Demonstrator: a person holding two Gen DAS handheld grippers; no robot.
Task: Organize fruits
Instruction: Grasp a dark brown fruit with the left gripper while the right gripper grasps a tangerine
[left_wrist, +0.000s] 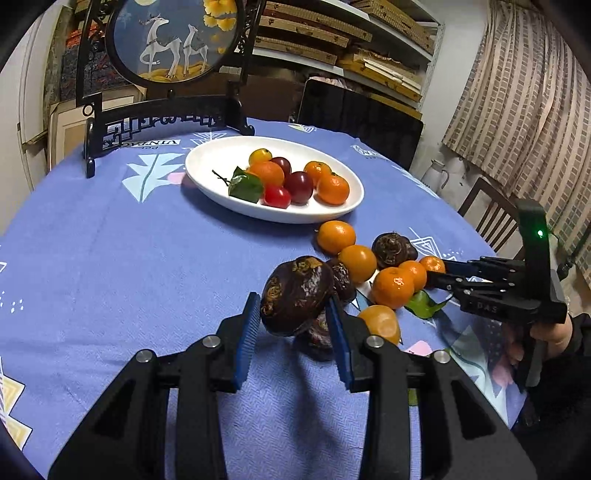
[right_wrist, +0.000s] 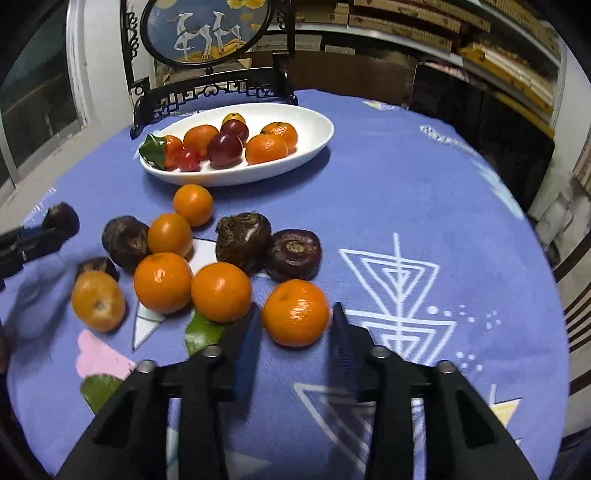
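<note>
Clamping a dark chestnut (left_wrist: 295, 295) in my left gripper (left_wrist: 293, 328), I had it lifted clear of the cloth (left_wrist: 110, 258), both blue pads pressed on its sides. My right gripper (right_wrist: 295, 332) had its jaws closed on a tangerine (right_wrist: 295, 312) at the near edge of the loose pile, which seemed still down on the cloth. Other tangerines and chestnuts lay touching just beside it, and the white dish (left_wrist: 207, 155) sat beyond, already part filled. I judged the risks plain: the chestnut's lumpy skin could slip from the pads on the way over, and lifting the tangerine might knock a neighbour rolling toward the edge.
</note>
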